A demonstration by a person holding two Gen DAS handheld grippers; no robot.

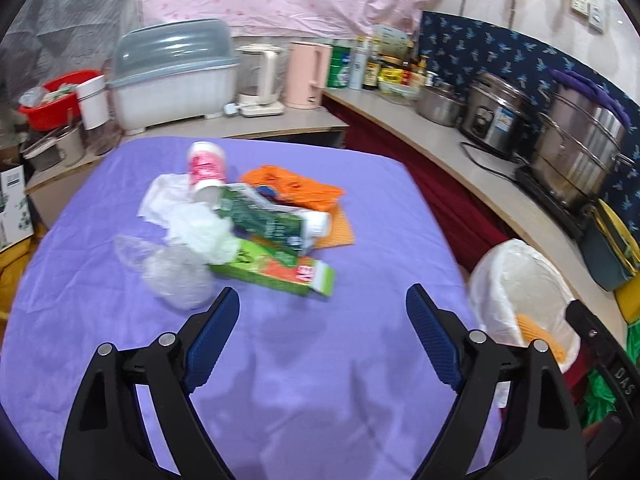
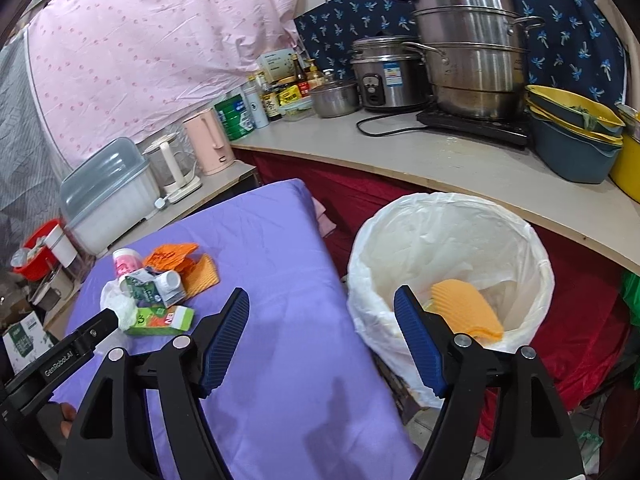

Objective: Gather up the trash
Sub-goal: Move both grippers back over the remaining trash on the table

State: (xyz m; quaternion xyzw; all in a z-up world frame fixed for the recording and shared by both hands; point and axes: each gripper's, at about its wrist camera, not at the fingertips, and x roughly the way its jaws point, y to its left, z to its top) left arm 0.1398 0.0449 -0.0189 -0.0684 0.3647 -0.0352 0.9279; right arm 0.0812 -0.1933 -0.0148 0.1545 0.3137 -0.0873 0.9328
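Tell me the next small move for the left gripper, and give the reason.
Probably ease the left gripper forward to the green carton, the nearest piece in the trash pile. Its jaws stand open and empty over bare purple cloth, and the lined bin already holds an orange piece, so another pickup seems due.

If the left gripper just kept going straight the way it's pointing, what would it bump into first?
Probably the purple cloth itself, since the open, empty left gripper tilts downward. On a shallower path it would first meet the green carton at the pile's near edge; depth is hard to judge.
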